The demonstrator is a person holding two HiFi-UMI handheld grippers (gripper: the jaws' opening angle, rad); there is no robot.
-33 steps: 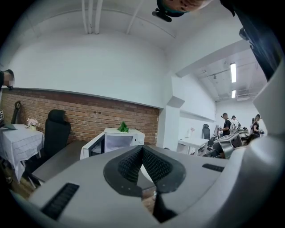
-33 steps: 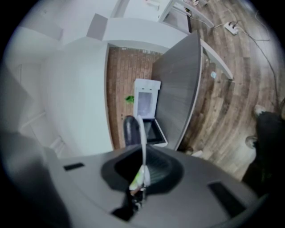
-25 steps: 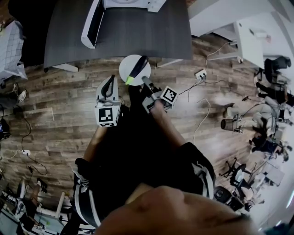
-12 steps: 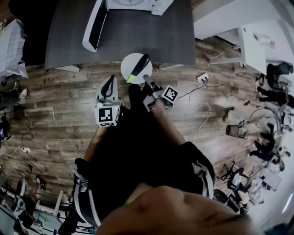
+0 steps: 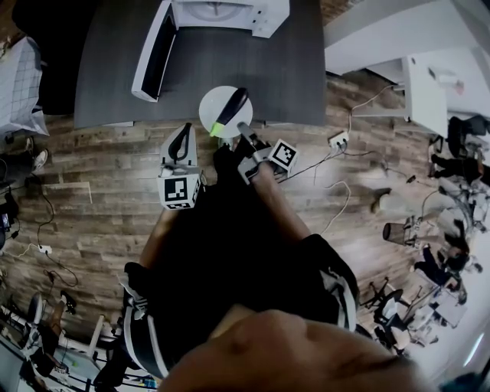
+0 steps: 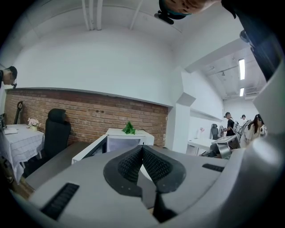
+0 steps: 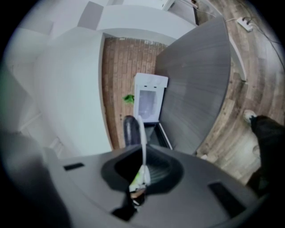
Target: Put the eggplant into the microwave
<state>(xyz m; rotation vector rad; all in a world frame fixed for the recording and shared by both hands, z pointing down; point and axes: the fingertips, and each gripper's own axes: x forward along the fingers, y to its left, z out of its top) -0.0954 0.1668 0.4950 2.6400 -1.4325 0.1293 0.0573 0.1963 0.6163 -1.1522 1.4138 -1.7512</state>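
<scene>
A dark purple eggplant [image 5: 232, 106] with a green stem end lies on a white plate [image 5: 214, 107]. My right gripper [image 5: 243, 132] is shut on the plate's near rim and holds it over the front edge of the dark grey table [image 5: 291, 69]. In the right gripper view the plate [image 7: 142, 138] shows edge-on between the jaws of the right gripper [image 7: 143, 171], with the eggplant [image 7: 130, 131] beside it. The white microwave [image 5: 230, 11] stands at the table's back, its door [image 5: 150, 52] swung open to the left. My left gripper [image 5: 182, 132] is shut and empty, left of the plate; the microwave [image 6: 127, 141] lies ahead of it.
A green plant [image 6: 129, 128] sits on top of the microwave. Cables and a power strip [image 5: 337, 139] lie on the wooden floor to the right. A black chair [image 6: 57, 133] and a white-clothed table [image 5: 17, 84] stand at the left. People are at the far right [image 6: 229, 127].
Both grippers and the plate with the eggplant have moved toward the table. The plate now overlaps the table's front edge, and more of the microwave shows.
</scene>
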